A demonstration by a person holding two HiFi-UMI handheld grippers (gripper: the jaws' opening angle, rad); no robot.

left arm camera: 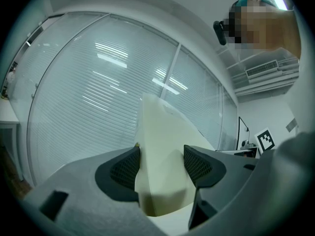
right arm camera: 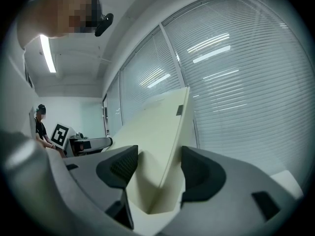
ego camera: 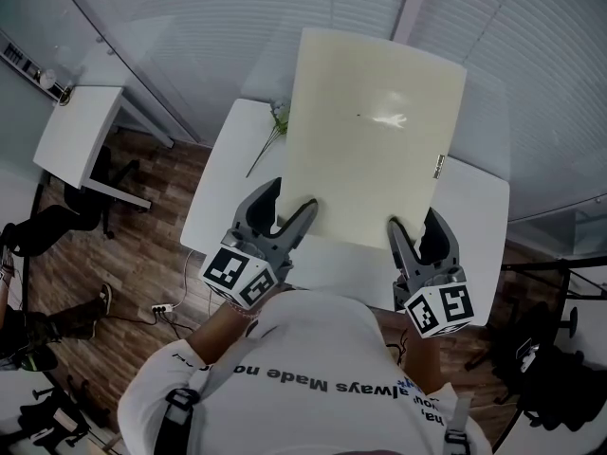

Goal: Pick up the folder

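Gripping from both sides keeps the wide, floppy folder (ego camera: 375,140) from sagging or twisting, which looks like the reason for this two-handed hold. The left tool (ego camera: 289,211) pinches the folder's near left corner and the right tool (ego camera: 417,226) pinches its near right corner. In each gripper view the cream sheet runs up between the pads, so neither tool is empty.

The folder is off the white counter (ego camera: 223,178), hanging in the air above its middle, with the far edge tipped upward and away from the person. A small clip (ego camera: 439,165) sits on its right edge. A green sprig (ego camera: 270,136) lies near the counter's far left corner, partly hidden by the folder.

Both arms are tucked close to the body, tools pointing forward and up, roughly level with each other. Judging by this, the pick-up is essentially done.
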